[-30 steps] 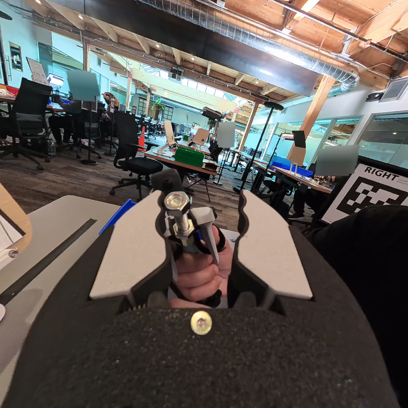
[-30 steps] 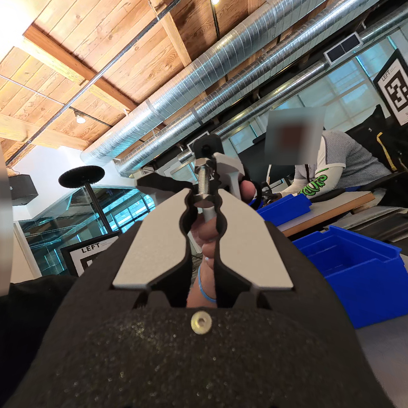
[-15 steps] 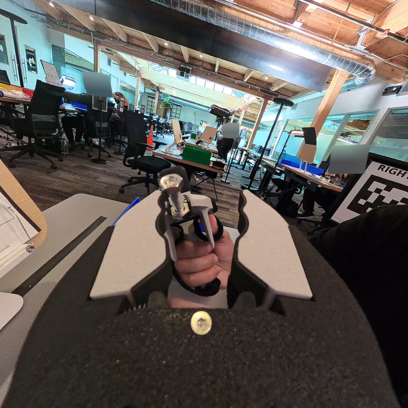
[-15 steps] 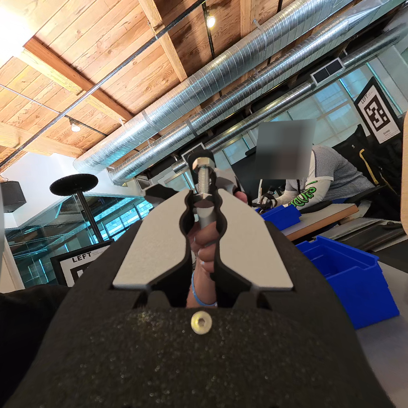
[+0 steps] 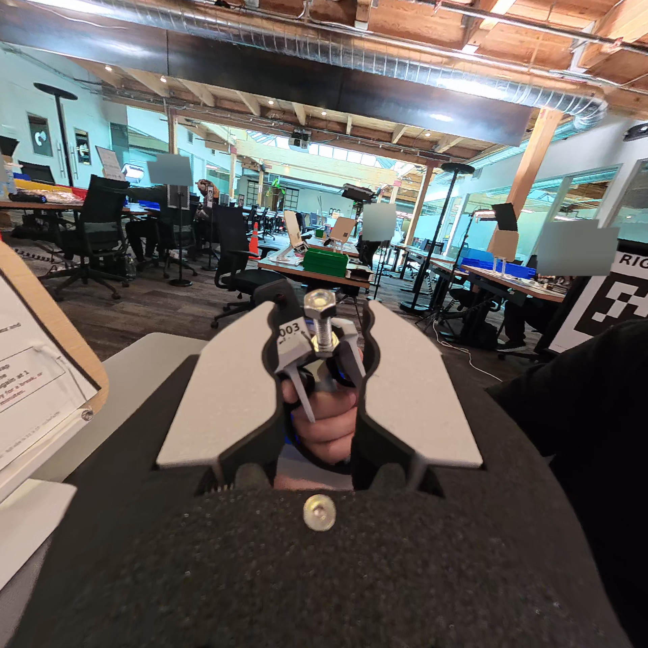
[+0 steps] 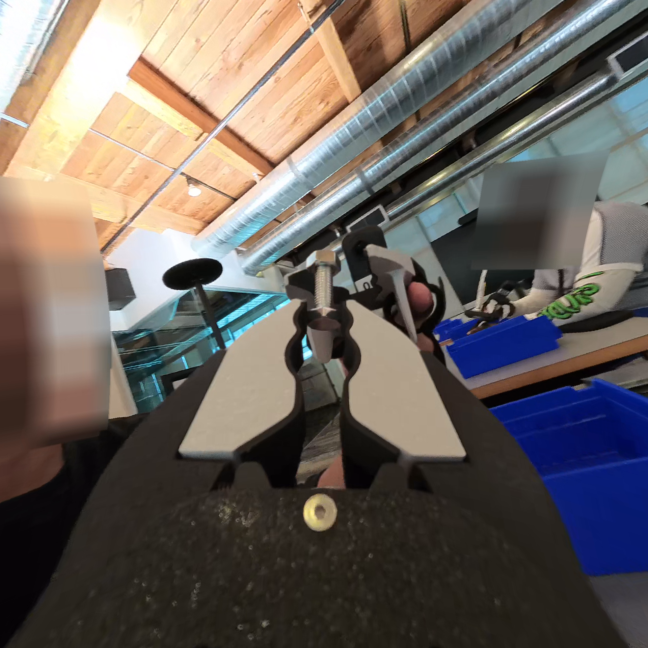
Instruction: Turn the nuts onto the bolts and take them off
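Left gripper is spread wide, its two pale fingers standing either side of the bolt without touching it. The right gripper is clamped on the nut, and the threaded shank runs away from it to the hex head at the far end. From the left wrist view the same assembly is held up in mid-air, head towards the camera, with the nut sitting low on the thread between the other gripper's grey fingers. A hand is wrapped round that gripper's handle below.

Underneath, the pale grey table is bare where it shows. A wood-edged board carrying a printed sheet leans in from the left. Two blue bins sit to the right on the same grey top.

Beyond is a big open workshop: plank ceiling with beams, silver ducts running across it, and dark flooring. There are black office chairs and long desks. One desk holds green bins, and an orange cone stands on the floor farther back. A tall black floor lamp rises at the right. At the next desk a person in white sleeves with green print is working. A black-and-white marker board stands close on the right.
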A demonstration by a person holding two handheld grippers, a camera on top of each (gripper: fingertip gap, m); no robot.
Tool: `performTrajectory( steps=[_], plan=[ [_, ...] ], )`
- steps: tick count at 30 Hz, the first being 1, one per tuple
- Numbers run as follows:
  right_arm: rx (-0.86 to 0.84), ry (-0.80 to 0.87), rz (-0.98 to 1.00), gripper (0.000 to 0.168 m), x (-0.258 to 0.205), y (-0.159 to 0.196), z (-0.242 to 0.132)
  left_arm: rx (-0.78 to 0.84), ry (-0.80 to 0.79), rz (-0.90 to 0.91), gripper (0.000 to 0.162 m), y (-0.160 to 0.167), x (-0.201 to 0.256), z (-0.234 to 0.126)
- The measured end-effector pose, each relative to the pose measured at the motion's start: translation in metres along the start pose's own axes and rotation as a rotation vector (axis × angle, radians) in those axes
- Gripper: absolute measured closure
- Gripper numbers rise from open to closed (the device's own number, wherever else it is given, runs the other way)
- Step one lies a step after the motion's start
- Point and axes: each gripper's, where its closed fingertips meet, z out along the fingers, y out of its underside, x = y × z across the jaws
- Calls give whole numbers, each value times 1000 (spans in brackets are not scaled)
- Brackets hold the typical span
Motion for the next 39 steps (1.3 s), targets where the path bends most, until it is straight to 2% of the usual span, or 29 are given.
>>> performTrajectory(
  steps=[4,8,12,19,25,27,30,32,35,39],
  plan=[
    [-6,-18,27,151,0,5,2,-13,23,1,122,3,3,1],
    [-29,9,2,151,3,9,3,-1,21,-8,145,3,1,1],
    [-28,71,-79,151,6,7,2,-21,12,-52,146,4,-3,1],
    [-106,347,-539,150,17,3,-4,-92,-114,-96,146,8,-12,2],
    [-220,597,-1039,151,16,-3,-8,-105,-192,-185,146,8,-13,3],
    [-239,642,-1125,151,15,-4,-8,-91,-201,-211,146,7,-12,4],
    [-202,576,-990,151,10,-5,-6,-60,-170,-172,145,2,-6,6],
    [-163,531,-867,150,9,-7,-5,-3,-114,-144,125,-7,2,7],
    [-99,435,-679,150,3,-10,-3,-21,-57,-52,107,-7,10,6],
    [-29,255,-308,151,0,-6,4,-50,3,118,111,2,16,3]
  ],
)
